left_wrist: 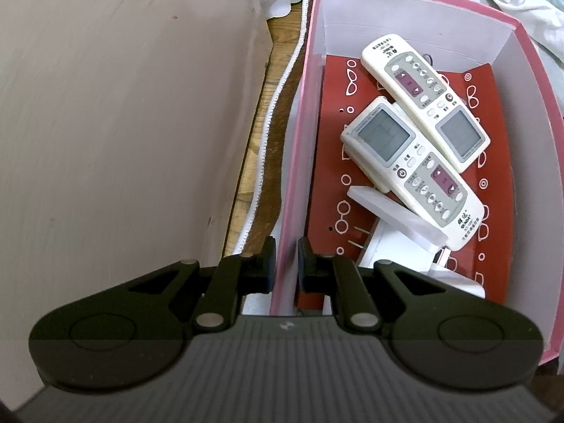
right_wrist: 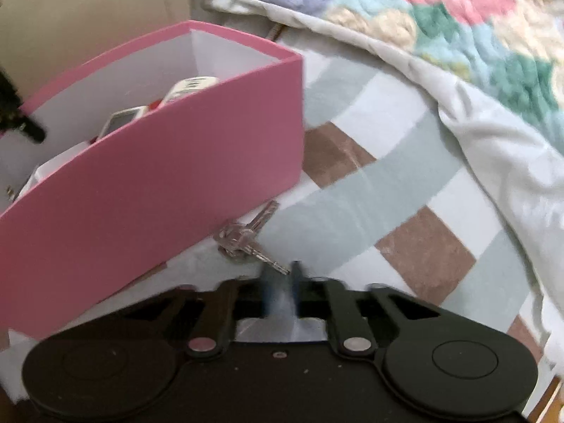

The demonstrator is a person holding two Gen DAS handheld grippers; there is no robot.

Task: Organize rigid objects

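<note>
Left gripper [left_wrist: 286, 264] clamps the pink box [left_wrist: 292, 162] wall; right gripper [right_wrist: 282, 275] — narrow — nears keys [right_wrist: 246, 238].

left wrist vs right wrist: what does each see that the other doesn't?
Left wrist only: the red patterned liner on the box floor, a white plug adapter under the nearer remote, and the left hand-held gripper straddling the pink wall.
Right wrist only: a bunch of keys on the checked bedsheet beside the box, just ahead of the right hand-held gripper, plus the floral quilt.
Both: the pink box holding two white remotes.
</note>
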